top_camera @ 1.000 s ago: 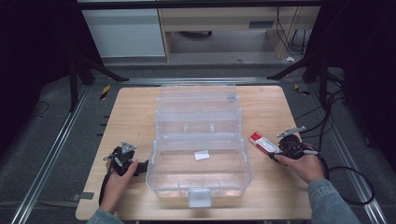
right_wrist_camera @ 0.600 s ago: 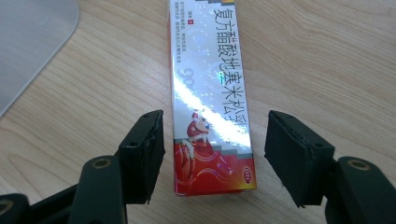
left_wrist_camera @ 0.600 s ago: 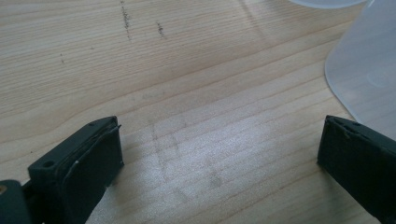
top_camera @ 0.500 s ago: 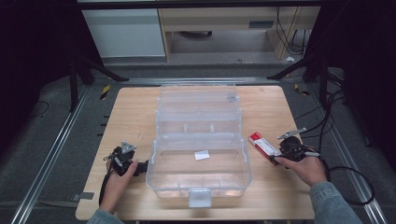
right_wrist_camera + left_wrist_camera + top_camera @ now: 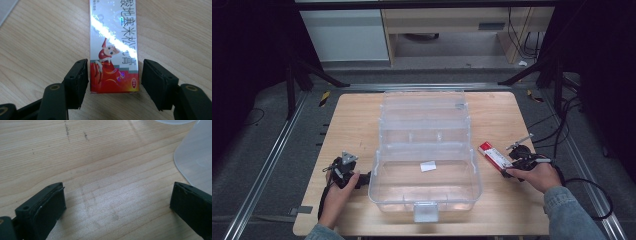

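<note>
A: High view first: the right gripper [image 5: 506,166] sits at the near end of the red and white box [image 5: 493,155], which lies flat on the tabletop [image 5: 362,120] just to the right of the clear plastic case [image 5: 426,165]. Compared with a second ago, the hand has edged slightly toward the box.

B: And the right gripper view agrees. The box [image 5: 113,47] runs straight up between the jaws, which stand apart on either side of its near end, a sliver of wood showing on each side. Nothing is clamped yet.

A: So I'd judge the approach is about done and closing on the box comes next.

B: Likely. The case stands open with a small white slip [image 5: 428,166] lying in its tub.

A: What about the left gripper [image 5: 362,179]?

B: It has stayed put at the case's left wall. In its own view the jaws are spread wide over bare wood, the case's edge [image 5: 195,157] at the right.
</note>
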### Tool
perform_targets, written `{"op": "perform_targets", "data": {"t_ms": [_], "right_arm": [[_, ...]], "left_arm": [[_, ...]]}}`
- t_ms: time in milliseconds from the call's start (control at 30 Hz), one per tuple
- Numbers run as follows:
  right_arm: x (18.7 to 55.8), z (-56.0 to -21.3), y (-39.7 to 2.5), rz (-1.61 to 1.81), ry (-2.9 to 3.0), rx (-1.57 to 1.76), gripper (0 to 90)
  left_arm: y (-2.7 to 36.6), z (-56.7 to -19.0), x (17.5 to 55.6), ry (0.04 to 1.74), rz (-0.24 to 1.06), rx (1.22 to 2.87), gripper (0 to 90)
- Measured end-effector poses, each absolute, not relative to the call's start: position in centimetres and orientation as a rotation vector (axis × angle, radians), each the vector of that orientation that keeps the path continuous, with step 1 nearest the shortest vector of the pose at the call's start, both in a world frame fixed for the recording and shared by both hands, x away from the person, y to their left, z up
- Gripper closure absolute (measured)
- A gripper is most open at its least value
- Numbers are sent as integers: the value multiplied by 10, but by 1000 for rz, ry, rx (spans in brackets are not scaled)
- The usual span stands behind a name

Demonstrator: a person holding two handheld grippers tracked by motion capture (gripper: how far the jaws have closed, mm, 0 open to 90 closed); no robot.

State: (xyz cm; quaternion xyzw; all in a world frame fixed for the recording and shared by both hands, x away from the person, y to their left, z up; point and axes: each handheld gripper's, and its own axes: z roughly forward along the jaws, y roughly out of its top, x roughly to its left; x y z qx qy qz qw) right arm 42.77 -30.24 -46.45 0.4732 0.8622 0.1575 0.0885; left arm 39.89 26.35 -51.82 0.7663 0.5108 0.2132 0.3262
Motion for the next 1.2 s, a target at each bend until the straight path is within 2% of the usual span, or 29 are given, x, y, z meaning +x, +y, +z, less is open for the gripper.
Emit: {"op": "perform_targets", "data": {"t_ms": [567,1033,1200], "right_arm": [[439,-463,-293,323,2671,1353,494],[436,-454,-298,358,2671,1323,515],[422,-436,-307,457,2641,1286,515]], "left_arm": [[264,-518,399,1334,556,2010,0],[264,-518,399,1331,555,2011,0],[264,-518,399,1330,555,2012,0]]}}
